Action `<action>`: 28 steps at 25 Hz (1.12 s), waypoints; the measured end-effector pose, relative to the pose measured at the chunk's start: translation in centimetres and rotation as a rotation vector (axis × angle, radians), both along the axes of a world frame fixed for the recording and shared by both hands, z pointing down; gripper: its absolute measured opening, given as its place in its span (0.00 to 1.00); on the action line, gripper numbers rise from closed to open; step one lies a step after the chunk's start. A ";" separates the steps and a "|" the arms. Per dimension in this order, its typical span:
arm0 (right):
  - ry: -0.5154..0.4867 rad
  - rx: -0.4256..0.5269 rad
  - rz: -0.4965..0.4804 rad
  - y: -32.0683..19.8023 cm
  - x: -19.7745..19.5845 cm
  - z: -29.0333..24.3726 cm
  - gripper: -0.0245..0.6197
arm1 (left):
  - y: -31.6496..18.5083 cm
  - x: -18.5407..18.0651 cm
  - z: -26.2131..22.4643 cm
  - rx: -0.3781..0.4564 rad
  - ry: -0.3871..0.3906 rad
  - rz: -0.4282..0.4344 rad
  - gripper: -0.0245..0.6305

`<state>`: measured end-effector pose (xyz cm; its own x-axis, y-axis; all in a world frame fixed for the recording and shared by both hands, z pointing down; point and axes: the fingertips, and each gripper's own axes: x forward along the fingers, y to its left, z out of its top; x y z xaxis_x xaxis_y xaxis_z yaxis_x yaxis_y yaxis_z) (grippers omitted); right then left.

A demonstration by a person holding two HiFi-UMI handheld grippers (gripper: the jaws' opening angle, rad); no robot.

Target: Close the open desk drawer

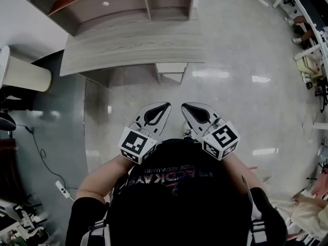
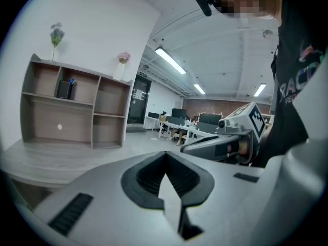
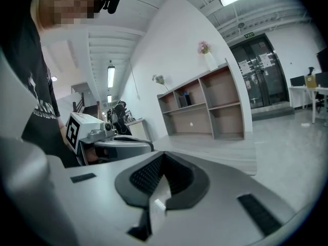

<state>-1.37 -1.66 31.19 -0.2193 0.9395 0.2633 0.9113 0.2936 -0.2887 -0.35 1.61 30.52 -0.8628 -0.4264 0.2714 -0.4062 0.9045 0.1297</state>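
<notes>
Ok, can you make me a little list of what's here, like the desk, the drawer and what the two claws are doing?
desk: pale wood, ahead of the person
shelf unit: stands on the back of the desk
drawer: open, sticking out from the desk's front edge
left claw: shut, empty, held close to the person's chest
right claw: shut, empty, right beside the left claw
floor: shiny, lies bare between the claws and the drawer
touching: neither claw touches the drawer
job: drawer not closed yet

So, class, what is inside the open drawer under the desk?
The part of the drawer that sticks out looks pale and bare. The rest lies hidden under the desk top, so its contents cannot be seen.
</notes>
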 end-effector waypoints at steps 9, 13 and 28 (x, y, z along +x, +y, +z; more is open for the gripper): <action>0.034 0.000 -0.028 1.2 -0.5 0.6 0.07 | 1.4 -0.2 0.4 0.013 0.023 -0.042 0.05; 0.037 0.004 -0.037 1.5 -0.5 0.7 0.06 | 1.8 -0.2 0.8 0.012 0.031 -0.055 0.05; 0.034 0.006 -0.057 2.0 -0.4 0.8 0.06 | 1.3 -0.3 0.7 0.004 0.029 -0.026 0.05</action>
